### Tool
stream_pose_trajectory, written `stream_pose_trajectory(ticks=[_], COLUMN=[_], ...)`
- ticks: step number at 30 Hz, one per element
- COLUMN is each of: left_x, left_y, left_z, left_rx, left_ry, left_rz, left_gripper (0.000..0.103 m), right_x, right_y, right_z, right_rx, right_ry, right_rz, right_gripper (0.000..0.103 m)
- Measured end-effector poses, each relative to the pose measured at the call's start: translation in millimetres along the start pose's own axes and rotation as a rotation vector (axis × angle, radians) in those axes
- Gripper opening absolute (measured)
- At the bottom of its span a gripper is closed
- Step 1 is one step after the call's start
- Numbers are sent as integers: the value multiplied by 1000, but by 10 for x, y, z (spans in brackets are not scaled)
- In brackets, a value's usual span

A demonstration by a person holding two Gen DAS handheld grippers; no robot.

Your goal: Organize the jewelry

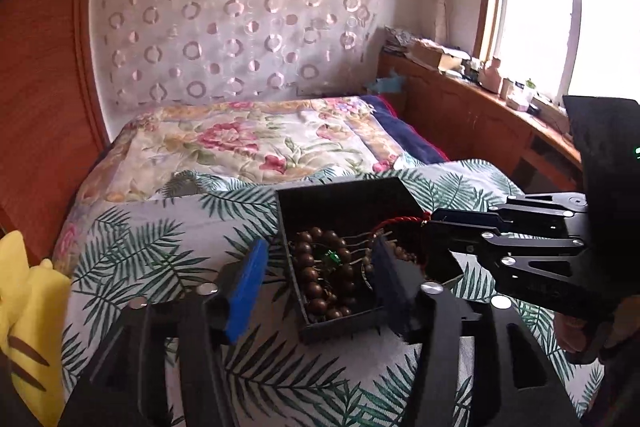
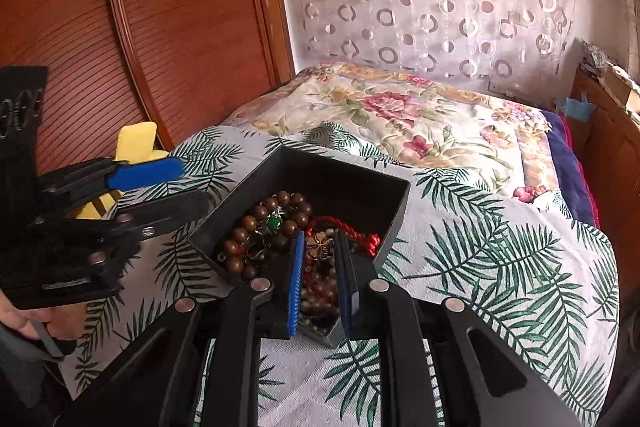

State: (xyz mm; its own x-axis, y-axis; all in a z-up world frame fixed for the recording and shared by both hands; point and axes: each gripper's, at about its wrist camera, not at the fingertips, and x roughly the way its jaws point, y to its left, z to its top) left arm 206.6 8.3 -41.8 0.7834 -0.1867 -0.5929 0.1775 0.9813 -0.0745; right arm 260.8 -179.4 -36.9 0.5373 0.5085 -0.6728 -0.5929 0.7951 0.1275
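Right gripper (image 2: 319,269) is down inside the black box (image 2: 352,187) on the palm-print bedspread (image 2: 500,267), fingers spread narrowly around the gold flower charm (image 2: 320,241) — not clamped yet, by the look of it. Left gripper (image 1: 320,267) is wide open, straddling the box's near wall, over the wooden beads (image 1: 316,267). Picking step, I'd say — next comes a clean pinch without snagging the red cord (image 2: 360,237).
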Motion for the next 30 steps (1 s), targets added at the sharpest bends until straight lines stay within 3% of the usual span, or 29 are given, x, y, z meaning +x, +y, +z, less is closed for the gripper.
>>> stream_pose_trajectory(ticks=[2, 4, 6, 9, 14, 18, 20, 22, 26, 30], left_x=[-94, -164, -241, -409, -647, -839, -958, -1051, -1208, -1320], left_y=[13, 13, 21, 6, -67, -147, -181, -204, -238, -249], left_z=[-11, -16, -38, -112, -231, -324, -385, -424, -542, -655], left_rx=[-3, -7, -17, -17, -6, -2, -13, -17, -22, -36], left_ry=[-22, -36, -46, -77, -106, -116, -125, -133, -144, -152], left_rz=[18, 23, 27, 65, 101, 148, 162, 175, 193, 198], left_gripper=[71, 76, 88, 96, 96, 96, 96, 96, 96, 96], right_x=[-13, -16, -50, -198, -608, -894, -1059, -1190, -1400, -1511], right_y=[0, 5, 5, 38, 131, 230, 279, 318, 382, 404], right_z=[12, 34, 35, -11, -197, -354, -462, -554, -747, -919], right_rx=[9, 14, 23, 36, 73, 81, 92, 95, 105, 137], right_ry=[-12, -21, -32, -71, -154, -200, -228, -251, -281, -294], right_rz=[9, 7, 4, -29, -82, -115, -132, -155, -187, -229], right_gripper=[35, 36, 37, 48, 69, 73, 87, 93, 101, 101])
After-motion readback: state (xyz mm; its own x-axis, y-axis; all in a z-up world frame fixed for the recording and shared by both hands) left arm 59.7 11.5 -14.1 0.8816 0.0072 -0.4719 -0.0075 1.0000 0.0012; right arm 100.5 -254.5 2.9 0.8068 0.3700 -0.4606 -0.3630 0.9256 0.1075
